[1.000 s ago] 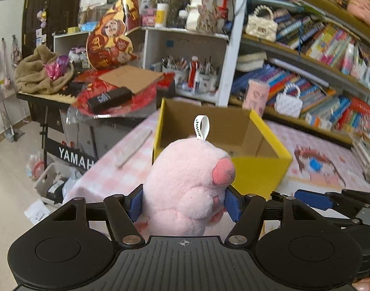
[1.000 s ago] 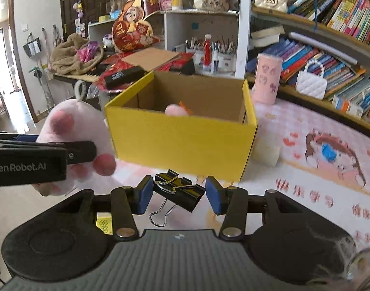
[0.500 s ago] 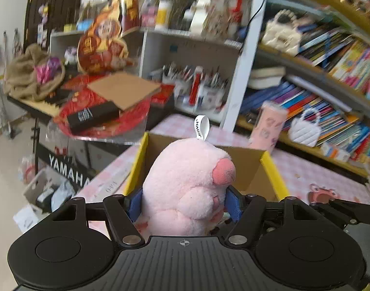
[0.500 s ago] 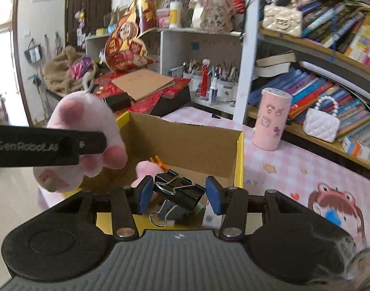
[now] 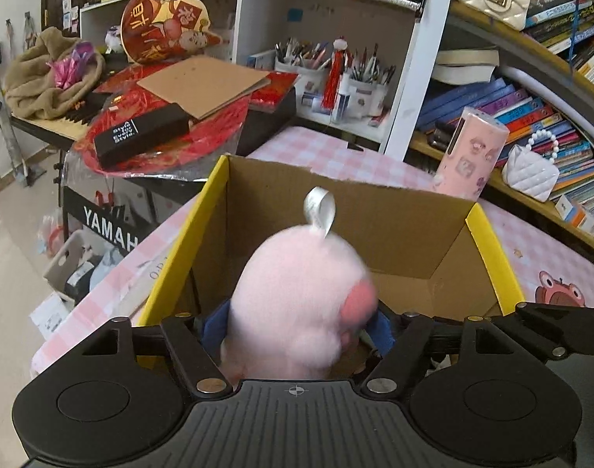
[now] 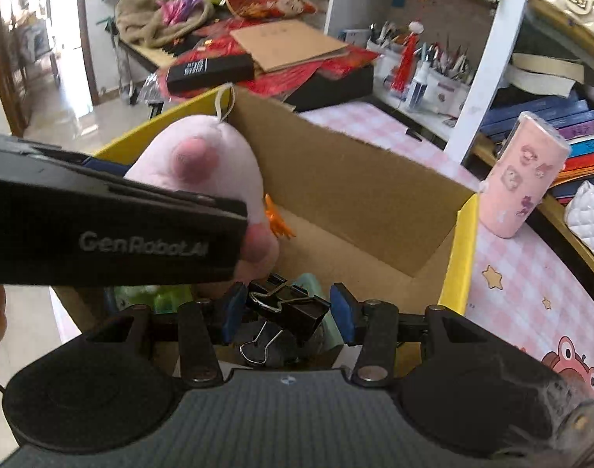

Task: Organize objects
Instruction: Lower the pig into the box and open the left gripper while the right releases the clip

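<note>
A pink plush toy is seen between the blue pads of the left tool, above the open top of a cardboard box with yellow outer sides. The jaws of the left tool are opening; the toy is blurred, and it cannot be told for certain whether the pads still press on it. A white ribbon loop stands up from the top of the toy.

In the right wrist view the same toy is seen at the left, partly covered by the black finger of the left tool, over the left part of the box interior. The right tool is closed on a black binder clip, whose wire handles hang below the pads. The clip is held over the near edge of the box, above a pale green item lying inside. A small orange piece is seen on the box floor, just beside the toy.

The box is placed on a bench covered with a pink checked cloth. A pink cylindrical container is stood just beside the far right corner of the box. Bookshelves are seen behind.
</note>
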The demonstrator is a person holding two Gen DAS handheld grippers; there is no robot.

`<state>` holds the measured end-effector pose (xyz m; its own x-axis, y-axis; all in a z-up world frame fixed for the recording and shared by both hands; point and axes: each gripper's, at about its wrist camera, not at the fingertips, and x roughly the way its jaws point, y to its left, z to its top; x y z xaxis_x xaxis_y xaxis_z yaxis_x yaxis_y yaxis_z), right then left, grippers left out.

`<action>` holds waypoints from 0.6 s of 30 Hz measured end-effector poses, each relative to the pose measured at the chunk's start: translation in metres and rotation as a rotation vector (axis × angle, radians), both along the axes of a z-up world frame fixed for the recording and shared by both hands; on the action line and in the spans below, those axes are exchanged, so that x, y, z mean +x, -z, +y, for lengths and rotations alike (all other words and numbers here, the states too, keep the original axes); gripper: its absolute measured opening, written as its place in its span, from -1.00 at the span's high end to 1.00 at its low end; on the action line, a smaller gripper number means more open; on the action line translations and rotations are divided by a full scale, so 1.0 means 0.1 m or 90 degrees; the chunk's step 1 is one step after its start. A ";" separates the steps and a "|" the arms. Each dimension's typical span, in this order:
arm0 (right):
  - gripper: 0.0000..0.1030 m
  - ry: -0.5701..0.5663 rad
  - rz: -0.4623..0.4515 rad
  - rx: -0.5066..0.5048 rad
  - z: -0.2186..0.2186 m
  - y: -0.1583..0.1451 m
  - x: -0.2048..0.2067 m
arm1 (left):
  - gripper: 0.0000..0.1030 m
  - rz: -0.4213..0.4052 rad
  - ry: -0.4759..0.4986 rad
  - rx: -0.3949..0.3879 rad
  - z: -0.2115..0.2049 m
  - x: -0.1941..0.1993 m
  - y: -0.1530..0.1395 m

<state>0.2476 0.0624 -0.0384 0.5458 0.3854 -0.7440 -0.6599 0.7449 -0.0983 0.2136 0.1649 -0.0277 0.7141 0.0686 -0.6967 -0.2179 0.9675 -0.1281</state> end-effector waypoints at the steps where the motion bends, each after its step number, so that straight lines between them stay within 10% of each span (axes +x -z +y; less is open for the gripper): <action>1: 0.10 0.004 0.001 0.004 -0.01 0.00 0.00 | -0.49 -0.004 0.000 0.001 0.00 0.01 -0.02; 18: -0.17 0.144 -0.147 0.133 -0.55 -0.65 -0.81 | -0.87 -0.171 0.026 0.040 -0.09 -1.02 -0.81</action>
<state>0.1667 0.0070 0.0263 0.7779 0.3663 -0.5105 -0.4553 0.8886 -0.0561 0.1115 0.1559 0.0535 0.8758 0.0733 -0.4771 -0.1454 0.9826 -0.1159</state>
